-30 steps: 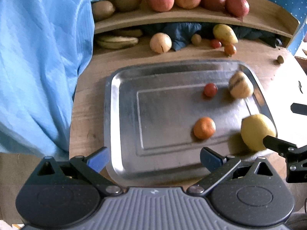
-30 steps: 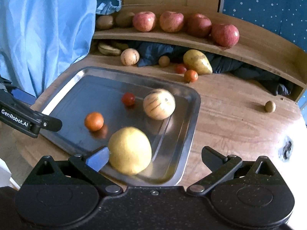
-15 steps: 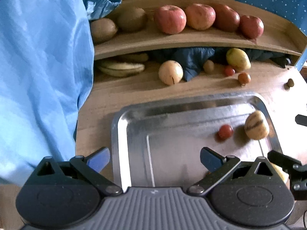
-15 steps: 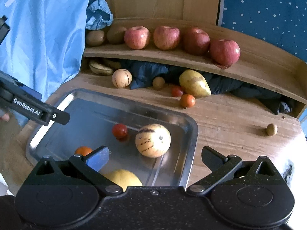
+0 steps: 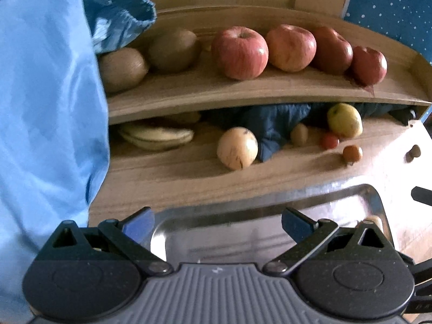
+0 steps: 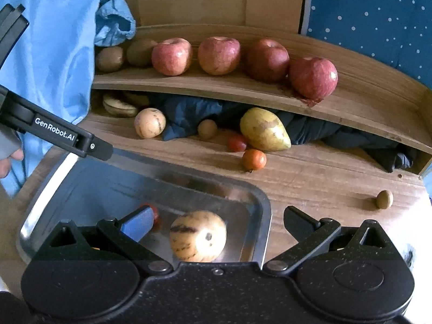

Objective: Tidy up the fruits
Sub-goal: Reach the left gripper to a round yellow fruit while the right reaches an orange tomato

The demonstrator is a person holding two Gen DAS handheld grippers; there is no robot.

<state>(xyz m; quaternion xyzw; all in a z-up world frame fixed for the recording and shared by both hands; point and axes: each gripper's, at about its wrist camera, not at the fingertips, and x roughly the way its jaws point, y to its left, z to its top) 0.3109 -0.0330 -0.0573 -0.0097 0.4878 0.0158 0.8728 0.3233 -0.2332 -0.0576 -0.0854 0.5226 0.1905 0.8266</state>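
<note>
Both the left gripper (image 5: 217, 220) and right gripper (image 6: 216, 222) hang released, empty. A striped yellow melon (image 6: 198, 236) lies in the shiny steel tray (image 6: 259, 202) between the right jaws; four red apples (image 6: 218, 55) line the wooden shelf (image 6: 351, 100) beyond.

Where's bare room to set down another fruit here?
The far left of the metal tray is bare, behind the striped melon and red tomato. Bare wood lies between the tray, the orange fruit and the small nut. Under the shelf by the pear is crowded.
</note>
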